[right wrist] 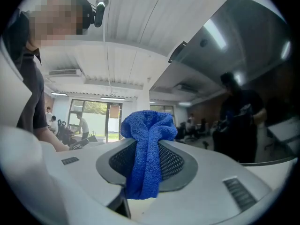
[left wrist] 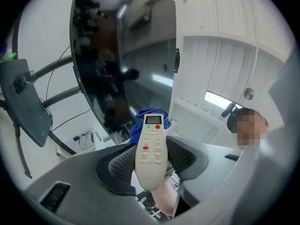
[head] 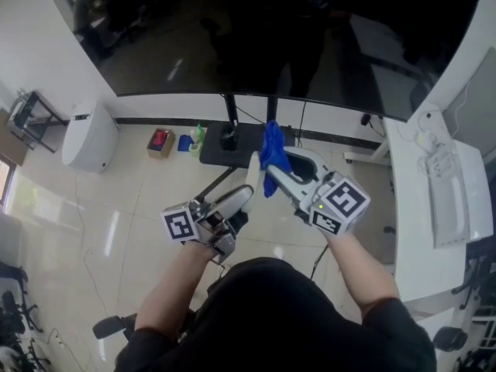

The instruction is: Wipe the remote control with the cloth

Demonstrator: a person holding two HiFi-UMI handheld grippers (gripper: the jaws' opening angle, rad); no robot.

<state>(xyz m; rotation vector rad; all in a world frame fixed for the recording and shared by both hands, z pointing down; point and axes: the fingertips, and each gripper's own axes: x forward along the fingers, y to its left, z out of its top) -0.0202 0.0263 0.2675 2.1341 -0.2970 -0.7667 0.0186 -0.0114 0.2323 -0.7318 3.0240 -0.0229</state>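
Left hand-held gripper (left wrist: 151, 167): its jaws are pinching the remote control (left wrist: 150, 146) by its long sides. In the head view this hand-held gripper (head: 241, 198) is reaching up over the floor (head: 108, 231).
Remote control, place: it is standing lengthwise between the two pads with its button face turned to the gripper's camera. Its display end is sticking out past the fingertips and its rounded end is hanging on the near side. In the head view the remote control (head: 250, 175) is pointing toward the cloth.
Right hand-held gripper (right wrist: 146, 159): its jaws are pressing on the cloth (right wrist: 146, 146). In the head view it (head: 280, 175) is coming in from the right.
Cloth, place: it is bunching above the fingertips and trailing below them. In the head view the cloth (head: 272, 149) is sitting just beside the remote control's far end. In the left gripper view it (left wrist: 137, 128) is showing behind the display end, and I cannot tell whether the two are touching.
Remote control, make: smooth off-white plastic, long and slim, rounded at the near end, with a small grey display, one green and two red buttons, and rows of pale keys.
Cloth, make: blue terry with a looped pile, folded into a soft hump.
Pads: dark grey, dotted, set in curved pale-grey shells.
Surroundings: a large dark glossy screen (head: 271, 37) is filling the far side, and a white counter (head: 411, 239) is standing at the right.
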